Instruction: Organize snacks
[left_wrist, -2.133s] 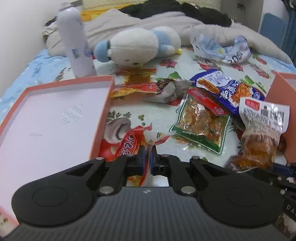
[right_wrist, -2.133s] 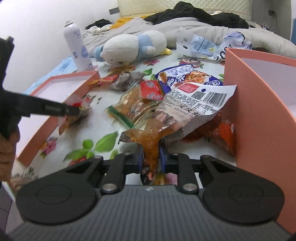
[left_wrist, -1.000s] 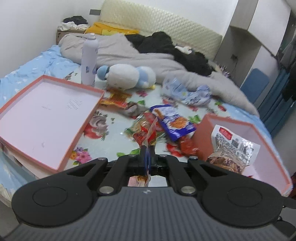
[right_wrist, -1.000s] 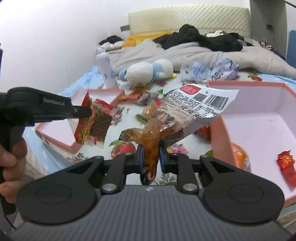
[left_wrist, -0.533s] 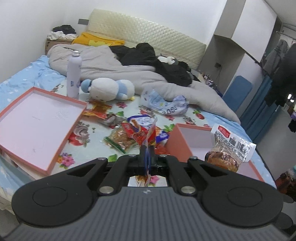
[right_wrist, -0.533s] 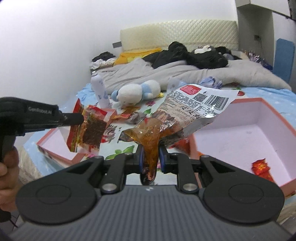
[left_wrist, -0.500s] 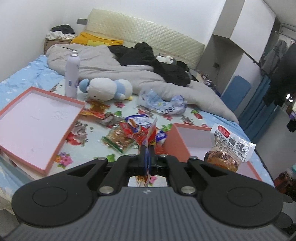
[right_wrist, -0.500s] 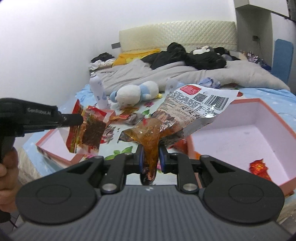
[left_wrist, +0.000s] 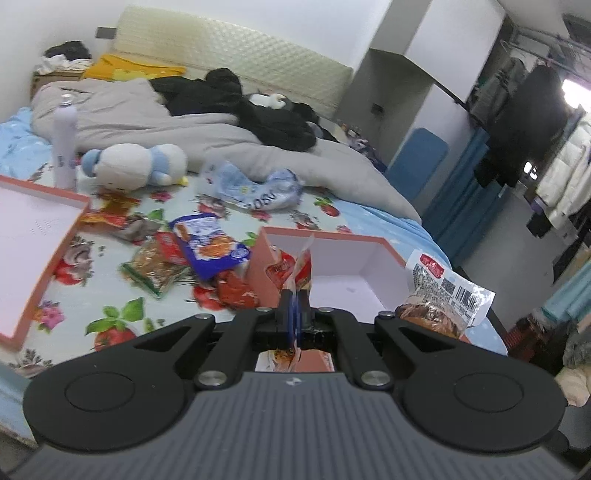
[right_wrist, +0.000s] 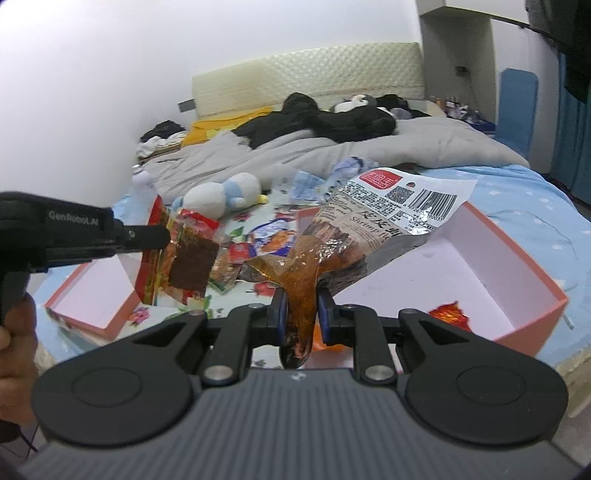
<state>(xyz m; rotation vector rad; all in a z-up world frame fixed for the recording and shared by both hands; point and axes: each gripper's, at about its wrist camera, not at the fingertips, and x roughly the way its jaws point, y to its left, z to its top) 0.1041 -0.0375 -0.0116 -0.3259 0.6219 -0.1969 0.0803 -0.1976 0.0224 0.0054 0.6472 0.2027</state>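
bed (left_wrist: 280, 206) with floral sheet fills frame centre, loose snacks (left_wrist: 192, 247) mid-left, grey duvet (left_wrist: 207, 136) upper left. left gripper (left_wrist: 294, 306) clenched on red packet (right_wrist: 177, 258); right gripper (right_wrist: 298, 310) grasping shrimp pouch (right_wrist: 373, 229), both above pink box (right_wrist: 517, 295) lower right.

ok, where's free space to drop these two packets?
The open pink box on the right: its floor is bare apart from one small red packet near the front wall. The shallow pink tray on the left looks empty. Between them the bedspread is crowded with loose snack packets.
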